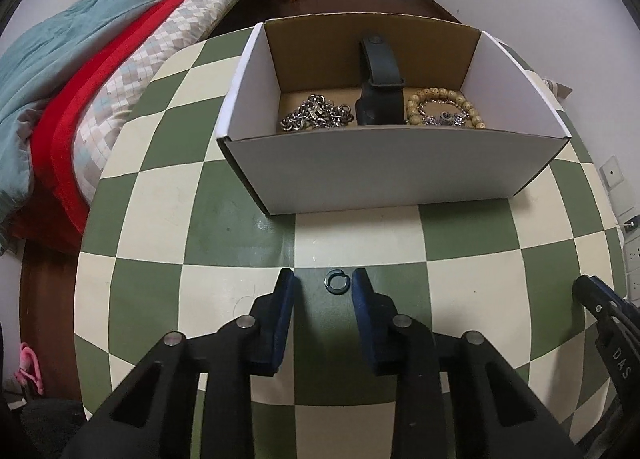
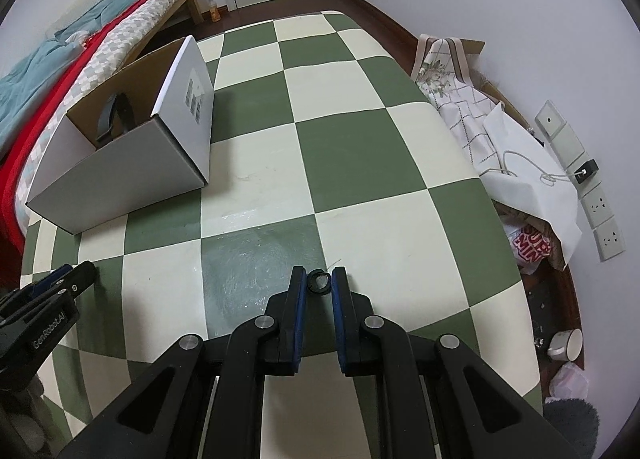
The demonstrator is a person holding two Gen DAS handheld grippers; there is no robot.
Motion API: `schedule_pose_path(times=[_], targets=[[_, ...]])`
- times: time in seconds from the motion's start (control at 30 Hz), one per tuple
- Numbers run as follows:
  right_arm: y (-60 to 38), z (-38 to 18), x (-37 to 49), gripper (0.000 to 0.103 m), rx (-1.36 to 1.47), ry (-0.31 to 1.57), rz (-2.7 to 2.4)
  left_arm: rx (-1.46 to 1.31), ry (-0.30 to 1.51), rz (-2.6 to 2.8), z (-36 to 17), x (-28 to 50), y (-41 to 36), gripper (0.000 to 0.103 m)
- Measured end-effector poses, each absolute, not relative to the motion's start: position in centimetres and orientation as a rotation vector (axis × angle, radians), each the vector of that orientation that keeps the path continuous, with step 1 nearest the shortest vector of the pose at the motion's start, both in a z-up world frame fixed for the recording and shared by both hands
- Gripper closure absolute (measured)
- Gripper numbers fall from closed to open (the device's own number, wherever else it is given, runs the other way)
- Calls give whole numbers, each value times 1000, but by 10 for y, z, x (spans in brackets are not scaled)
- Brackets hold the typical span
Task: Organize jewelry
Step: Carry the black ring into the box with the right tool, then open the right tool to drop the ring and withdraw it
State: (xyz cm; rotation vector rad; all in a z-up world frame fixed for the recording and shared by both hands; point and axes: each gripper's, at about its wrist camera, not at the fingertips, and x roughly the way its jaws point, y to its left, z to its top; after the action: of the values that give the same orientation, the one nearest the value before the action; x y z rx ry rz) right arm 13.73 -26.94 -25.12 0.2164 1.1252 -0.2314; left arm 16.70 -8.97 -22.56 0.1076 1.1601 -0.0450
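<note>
A small dark ring (image 1: 334, 279) lies on a green square of the checkered table, between the open fingers of my left gripper (image 1: 323, 283). A second dark ring (image 2: 319, 282) sits upright between the fingers of my right gripper (image 2: 319, 279), which is shut on it just above the table. A white cardboard box (image 1: 384, 175) stands beyond the left gripper; in it are a silver chain (image 1: 316, 117), a black watch strap (image 1: 380, 83) and a wooden bead bracelet (image 1: 444, 107). The box also shows in the right wrist view (image 2: 120, 179).
The checkered table (image 2: 340, 139) spreads to the right of the box. A bed with red and teal bedding (image 1: 80, 99) lies along the left edge. A white bag and cloth (image 2: 520, 163) sit off the table's right side by wall sockets.
</note>
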Motion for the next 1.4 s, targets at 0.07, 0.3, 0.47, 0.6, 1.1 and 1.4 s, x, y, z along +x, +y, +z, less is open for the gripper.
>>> schedule_pose_path(times=[0.07,0.3,0.47,0.6,1.1,1.4], targets=[[-269,-252,137,90,217,1125,-231,99,1159,-56,-226,167,-90,93],[-268,-250,137,90,220,1120,-228,97,1149,-68,-226,169,-91,93],[-267,-240,137,90,229,1099,-216,89,1131,-76,-220,164,-89,93],[-263,-224,137,90,246,1073,-186,77,1102,-90,-202,156,-86,93],[-216,-135,208,90,264,943,4,50,950,-91,-106,214,-60,93],[-203,-146,256,90,265,1006,63,10,1002,-120,-109,253,-54,93]])
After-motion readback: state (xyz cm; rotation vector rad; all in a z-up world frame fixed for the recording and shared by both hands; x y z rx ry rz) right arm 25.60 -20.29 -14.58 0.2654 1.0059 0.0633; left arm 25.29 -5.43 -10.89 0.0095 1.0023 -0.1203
